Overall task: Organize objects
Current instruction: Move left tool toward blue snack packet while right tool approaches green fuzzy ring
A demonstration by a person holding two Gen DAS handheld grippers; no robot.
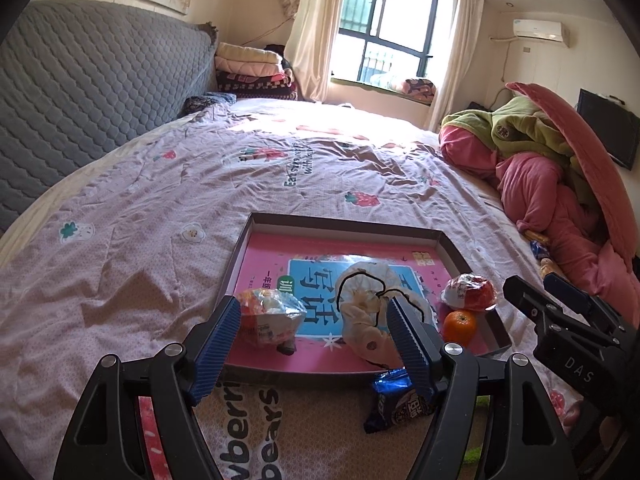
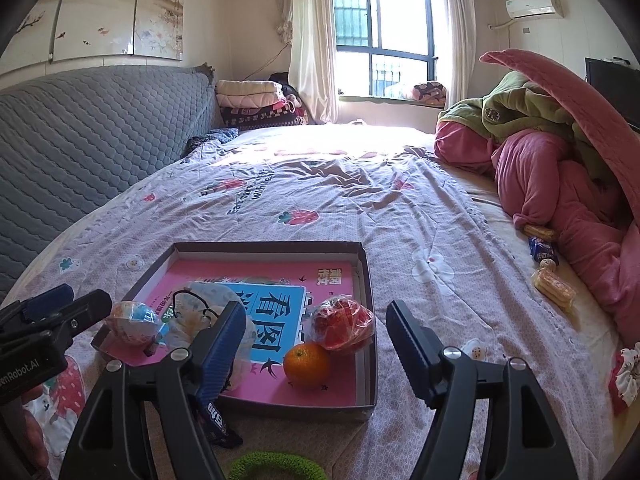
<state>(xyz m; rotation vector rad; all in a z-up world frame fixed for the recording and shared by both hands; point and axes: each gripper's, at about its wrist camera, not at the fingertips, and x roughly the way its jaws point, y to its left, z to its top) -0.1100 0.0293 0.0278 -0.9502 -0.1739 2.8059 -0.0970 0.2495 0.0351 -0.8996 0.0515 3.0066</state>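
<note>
Tray [image 2: 370, 280]: shallow cardboard box lid on the bedspread [image 2: 360, 184], lined with a pink and blue book cover.
Orange [image 2: 307, 365]: inside the tray at its near right corner, touching the red wrapped snack [image 2: 344, 324] behind it.
Other tray contents: white cloth pouch with a black cord [image 1: 368, 300] in the middle; clear-wrapped snack cup [image 1: 272, 316] at the near left.
Blue snack packet [image 1: 394, 400]: on the bedspread just outside the tray's near edge.
Left gripper [image 1: 316, 344]: jaws wide apart, empty, hovering over the tray's near edge.
Right gripper [image 2: 316, 346]: jaws apart, empty, above the tray's near right corner.
Loose items: wrapped biscuits [image 2: 554, 286] and a blue packet [image 2: 542, 250] by the pink quilt [image 2: 560, 196]; green ring [image 2: 276, 466] near the camera.
</note>
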